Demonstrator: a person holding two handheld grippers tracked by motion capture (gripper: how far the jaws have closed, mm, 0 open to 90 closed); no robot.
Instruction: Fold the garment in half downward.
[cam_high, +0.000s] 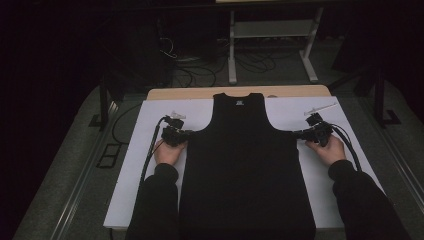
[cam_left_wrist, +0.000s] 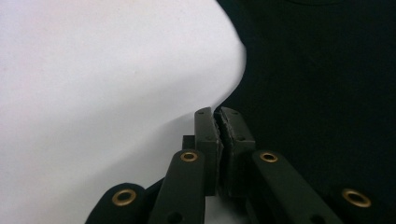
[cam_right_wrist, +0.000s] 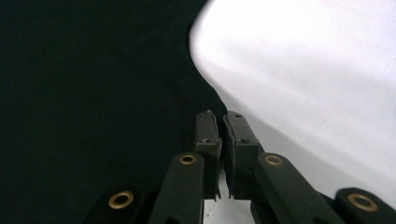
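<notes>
Top: one black tank top (cam_high: 245, 170), flat on the sheet, neck towards the far edge, hem at the near edge between the forearms.
Label: a small pale patch inside the neck (cam_high: 239, 103); print too small to read.
Left gripper: (cam_high: 186, 136) at the top's left side edge, just under the armhole; jaws closed together, and the left gripper view (cam_left_wrist: 218, 122) has the tips right on the fabric edge (whether cloth is pinched between the pads I cannot tell).
Right gripper: (cam_high: 298, 133) at the matching spot on the right side edge; jaws closed with a thin slit between the pads in the right gripper view (cam_right_wrist: 219, 123), tips at the hem line of the armhole; grip on cloth not clear.
Hands: two, left hand (cam_high: 168, 151) and right hand (cam_high: 329, 149), each behind its gripper, in dark sleeves.
Cables: one from each gripper, trailing back along the forearm.
Containers: a shelf frame (cam_high: 272, 35) stands beyond the table; what it bears is too dark to tell.
Surface: a white sheet (cam_high: 135, 165) over a wooden table (cam_high: 200, 93), whose far strip is bare.
Room: dim; grey floor (cam_high: 60, 170) around the table, loose wires (cam_high: 197, 70) on the floor beyond it, dark stands at both sides.
Count: one top, two grippers, two hands, one table, one sheet.
</notes>
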